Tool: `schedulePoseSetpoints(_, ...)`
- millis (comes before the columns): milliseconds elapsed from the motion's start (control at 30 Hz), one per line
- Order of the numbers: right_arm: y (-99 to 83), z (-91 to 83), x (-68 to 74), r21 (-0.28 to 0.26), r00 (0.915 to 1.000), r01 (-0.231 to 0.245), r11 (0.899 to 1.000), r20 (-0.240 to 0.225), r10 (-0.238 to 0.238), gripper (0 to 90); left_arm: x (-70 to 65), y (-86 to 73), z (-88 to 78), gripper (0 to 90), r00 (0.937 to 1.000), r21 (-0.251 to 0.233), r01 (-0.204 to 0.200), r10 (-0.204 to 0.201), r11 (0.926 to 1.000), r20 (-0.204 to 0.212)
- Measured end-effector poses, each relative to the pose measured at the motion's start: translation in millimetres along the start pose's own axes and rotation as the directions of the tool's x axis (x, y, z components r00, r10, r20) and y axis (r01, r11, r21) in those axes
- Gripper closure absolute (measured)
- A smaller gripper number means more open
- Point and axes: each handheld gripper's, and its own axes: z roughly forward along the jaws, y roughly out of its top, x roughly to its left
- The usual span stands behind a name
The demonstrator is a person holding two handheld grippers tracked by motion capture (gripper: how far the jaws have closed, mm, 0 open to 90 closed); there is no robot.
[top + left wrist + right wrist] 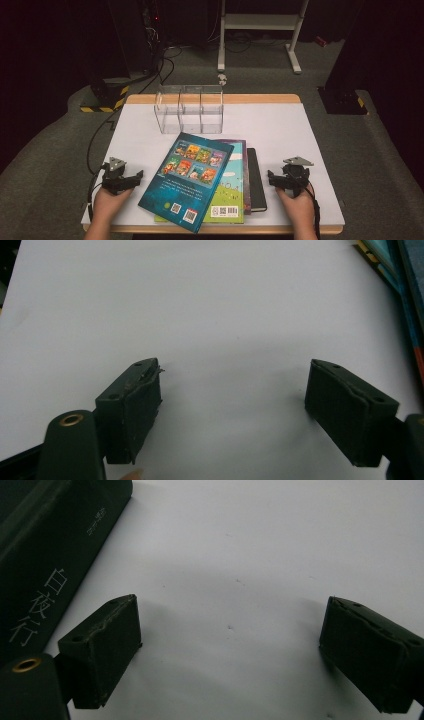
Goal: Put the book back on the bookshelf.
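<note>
A stack of books lies at the table's front middle: a teal picture book [187,180] on top, a green-and-purple one [234,180] under it, and a black book [256,180] at the bottom right. My left gripper [131,177] rests on the white table left of the stack, its jaws open with bare table between them [232,405]; the stack's edge [400,285] shows at the far right of the left gripper view. My right gripper [276,179] sits right of the stack, open and empty [230,650], with the black book's spine [50,555] beside its left jaw.
A clear plastic organizer [189,108] with three compartments stands at the back of the white table [280,130]. Beyond the table are a white frame's legs [260,30], dark stands and cables on the grey floor.
</note>
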Motion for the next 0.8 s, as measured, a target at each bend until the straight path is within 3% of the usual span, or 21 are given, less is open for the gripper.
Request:
schedulePoseSetpoints(533, 0.1, 0.0, 0.2, 0.001, 1.0, 0.001, 1.0, 0.002, -0.001, 9.2, -1.7, -1.5, -1.4, 23.7, 0.9997, -0.009, -0.024, 0.024, 0.9997, -0.001)
schedulePoseSetpoints(800, 0.1, -0.1, 0.3, 0.001, 1.0, 0.001, 1.0, 0.003, -0.001, 9.2, -1.5, -1.3, -1.4, 24.8, 0.9999, -0.007, -0.013, 0.013, 0.9999, 0.005)
